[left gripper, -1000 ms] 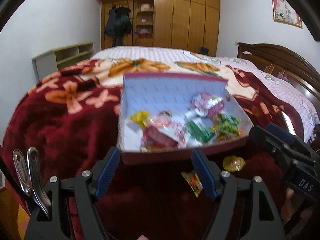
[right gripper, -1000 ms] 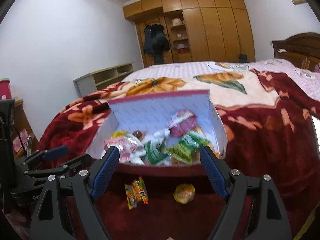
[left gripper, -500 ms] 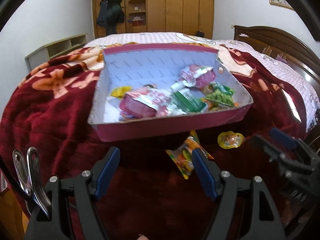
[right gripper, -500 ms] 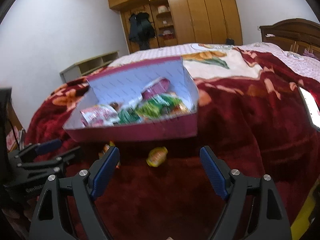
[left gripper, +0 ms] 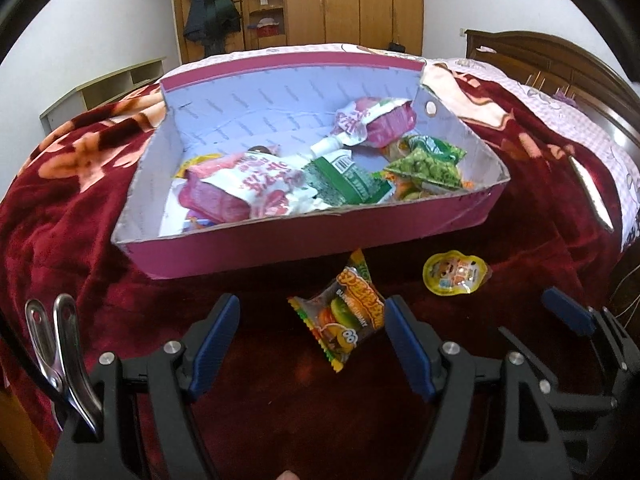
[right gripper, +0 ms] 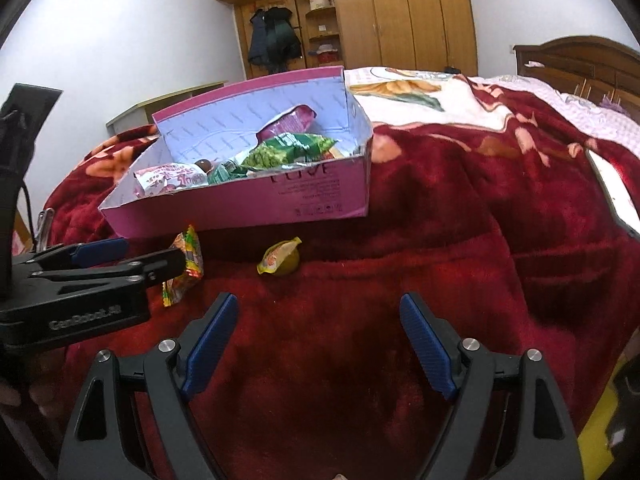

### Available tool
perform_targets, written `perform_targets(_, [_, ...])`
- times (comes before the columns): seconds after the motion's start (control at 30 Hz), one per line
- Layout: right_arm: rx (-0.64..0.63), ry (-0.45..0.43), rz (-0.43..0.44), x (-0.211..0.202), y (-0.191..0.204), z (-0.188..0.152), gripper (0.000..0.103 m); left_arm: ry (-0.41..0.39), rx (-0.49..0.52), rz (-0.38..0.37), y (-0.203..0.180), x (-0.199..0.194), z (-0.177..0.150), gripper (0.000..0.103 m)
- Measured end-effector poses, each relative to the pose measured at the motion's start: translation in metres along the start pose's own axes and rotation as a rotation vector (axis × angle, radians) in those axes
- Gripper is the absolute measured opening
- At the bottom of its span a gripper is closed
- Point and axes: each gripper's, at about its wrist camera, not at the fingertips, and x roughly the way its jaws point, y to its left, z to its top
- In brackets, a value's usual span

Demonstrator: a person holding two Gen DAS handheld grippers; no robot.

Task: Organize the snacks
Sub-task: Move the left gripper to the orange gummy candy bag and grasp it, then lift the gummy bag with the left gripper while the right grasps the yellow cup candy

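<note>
Two loose snacks lie before the pink cardboard box (left gripper: 320, 236): the burger-print gummy packet (left gripper: 344, 320), long axis toward eleven o'clock, sits just at one o'clock between the left gripper (left gripper: 310, 340)'s wide, empty jaws.

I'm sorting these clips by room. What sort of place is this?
A bedroom, most likely: the snack box sits on a bed with a red flowered blanket, a wooden headboard stands at one end, and a wardrobe lines the far wall.
</note>
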Motion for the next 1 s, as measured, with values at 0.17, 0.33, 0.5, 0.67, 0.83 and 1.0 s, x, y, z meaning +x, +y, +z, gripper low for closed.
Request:
perform_targets(0.17, [0.002, 0.007, 0.006, 0.003, 0.0, -0.004, 0.085, 0.01, 0.006, 0.019, -0.006, 0.012, 0.001, 0.078])
perform_targets(0.33, [0.007, 0.014, 0.007, 0.006, -0.002, -0.007, 0.085, 0.006, 0.019, 0.022, -0.01, 0.017, -0.001, 0.078])
perform_targets(0.5, [0.012, 0.021, 0.007, 0.009, -0.002, -0.008, 0.085, 0.017, 0.017, 0.009, -0.014, 0.021, -0.001, 0.078])
perform_targets(0.67, [0.025, 0.023, 0.02, 0.011, -0.005, -0.01, 0.085, 0.022, 0.024, 0.0, -0.019, 0.025, -0.002, 0.073])
perform_targets(0.83, [0.038, 0.027, 0.037, 0.012, -0.006, -0.011, 0.088, 0.007, 0.039, 0.008, -0.019, 0.023, -0.004, 0.052])
perform_targets(1.0, [0.015, 0.039, 0.027, 0.014, -0.001, -0.012, 0.093, -0.016, 0.055, 0.02, -0.014, 0.017, -0.007, 0.041])
